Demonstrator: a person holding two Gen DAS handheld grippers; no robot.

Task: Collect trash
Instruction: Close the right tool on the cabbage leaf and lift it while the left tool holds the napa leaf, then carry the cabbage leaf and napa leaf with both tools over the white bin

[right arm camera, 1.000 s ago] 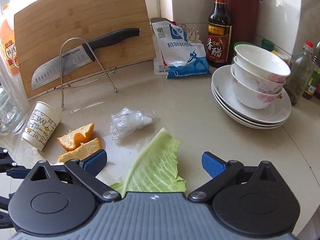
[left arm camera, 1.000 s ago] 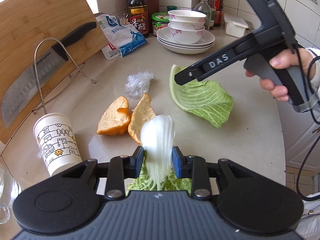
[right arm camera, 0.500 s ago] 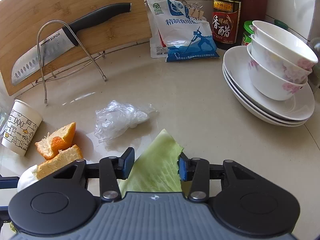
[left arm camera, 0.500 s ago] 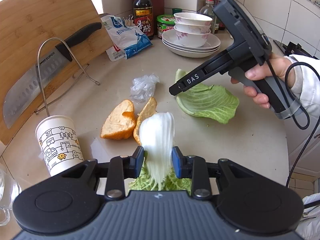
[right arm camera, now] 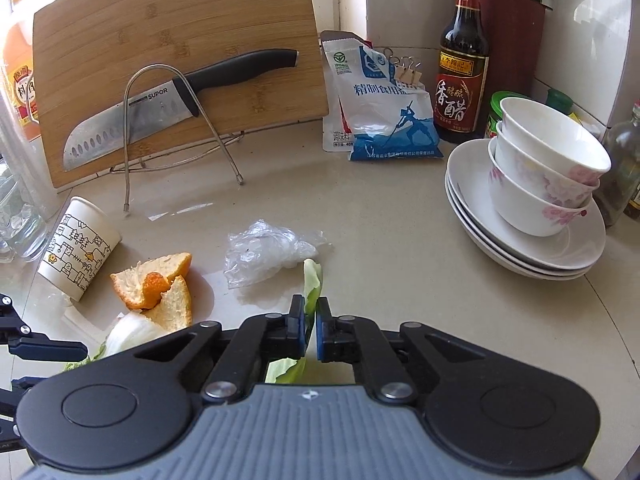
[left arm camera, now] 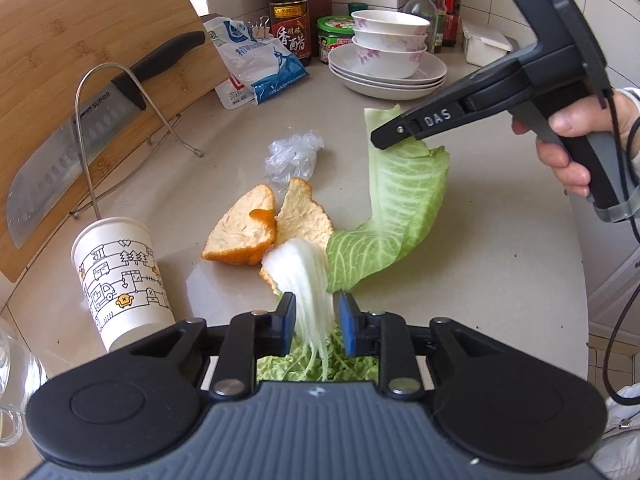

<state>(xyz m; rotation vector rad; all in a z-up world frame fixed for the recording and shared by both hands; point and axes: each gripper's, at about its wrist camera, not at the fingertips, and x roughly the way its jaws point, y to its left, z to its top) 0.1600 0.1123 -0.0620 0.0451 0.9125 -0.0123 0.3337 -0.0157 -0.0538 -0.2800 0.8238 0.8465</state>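
At centre frame, the right gripper pinches the edge of a green cabbage leaf, raised so its lower end trails on the beige countertop at lower centre. The left gripper clasps a white-stalked cabbage piece at bottom centre. Still lying loose on the counter are two orange peels and a crumpled plastic wrap just above them, with a paper cup at lower left. No bin is visible. The lift would go best kept slow and level, as the limp leaf could tear at the pinch or drag the peels beside its trailing end.
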